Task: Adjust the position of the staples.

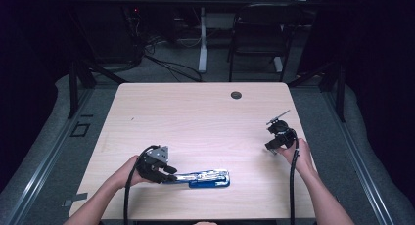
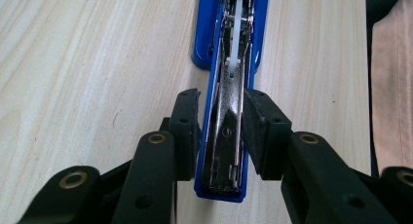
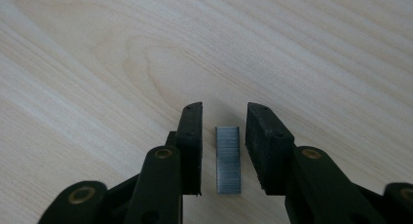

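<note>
A: In the high view, nearest us, the left gripper (image 1: 169,172) sits at the near left of the tabletop (image 1: 195,112), pinching the near end of the blue stapler (image 1: 205,178), which lies opened out flat along the front edge.

B: And the other hand?

A: The right gripper (image 1: 272,146) is well apart, over at the right side, tipped down to the wood. What lies under it is too small to make out from up there.

B: The left gripper view, then?

A: Both pads press on the sides of the stapler (image 2: 229,112). Its top is swung open, so the bare metal channel (image 2: 229,136) runs away from the camera. I can't see any staples in the stretch that shows, though the far part is hard to read.

B: So opening and steadying are done. Right gripper view?

A: A strip of staples (image 3: 228,158) lies flat on the tabletop (image 3: 122,53) between the two jaws. There is a gap on each side, so the pads are spread around the strip, not yet pinching it.

B: What remains, by your reckoning?

A: Most of it, I'd judge: closing on the strip, carrying it across, seating it in the channel, then shutting the stapler.
</note>
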A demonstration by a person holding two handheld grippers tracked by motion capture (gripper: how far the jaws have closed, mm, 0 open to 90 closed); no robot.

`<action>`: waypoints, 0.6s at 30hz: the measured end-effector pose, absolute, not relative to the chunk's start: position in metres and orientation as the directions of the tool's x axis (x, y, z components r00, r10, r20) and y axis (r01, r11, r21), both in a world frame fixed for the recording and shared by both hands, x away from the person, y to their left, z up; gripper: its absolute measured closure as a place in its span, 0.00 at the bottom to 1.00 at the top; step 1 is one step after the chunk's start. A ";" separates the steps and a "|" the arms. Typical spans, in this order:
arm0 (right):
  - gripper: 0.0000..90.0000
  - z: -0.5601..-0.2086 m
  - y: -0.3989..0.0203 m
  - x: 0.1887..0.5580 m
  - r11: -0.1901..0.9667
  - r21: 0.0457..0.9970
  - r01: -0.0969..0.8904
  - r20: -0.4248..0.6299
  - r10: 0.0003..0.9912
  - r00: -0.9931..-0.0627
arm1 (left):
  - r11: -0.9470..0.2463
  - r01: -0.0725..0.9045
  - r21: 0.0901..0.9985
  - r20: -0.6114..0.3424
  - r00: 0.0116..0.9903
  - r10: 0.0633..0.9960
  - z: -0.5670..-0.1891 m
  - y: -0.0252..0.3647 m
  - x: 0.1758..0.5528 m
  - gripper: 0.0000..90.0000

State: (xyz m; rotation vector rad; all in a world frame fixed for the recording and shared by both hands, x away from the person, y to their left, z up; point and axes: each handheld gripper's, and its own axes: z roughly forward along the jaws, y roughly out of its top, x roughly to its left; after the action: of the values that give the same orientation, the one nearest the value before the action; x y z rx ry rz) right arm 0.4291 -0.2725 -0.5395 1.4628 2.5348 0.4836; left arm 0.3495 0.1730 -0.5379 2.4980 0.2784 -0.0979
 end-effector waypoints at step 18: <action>0.86 -0.545 -0.270 0.430 0.476 0.343 0.810 -0.012 0.864 -0.503 | -0.786 0.223 0.576 -0.142 0.975 0.172 -0.538 0.173 0.350 0.75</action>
State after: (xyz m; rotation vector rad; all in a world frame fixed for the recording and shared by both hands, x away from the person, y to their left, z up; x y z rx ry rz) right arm 0.4304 -0.2704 -0.5452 1.4554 2.5362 0.4393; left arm 0.3502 0.1728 -0.5384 2.4941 0.2761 -0.1084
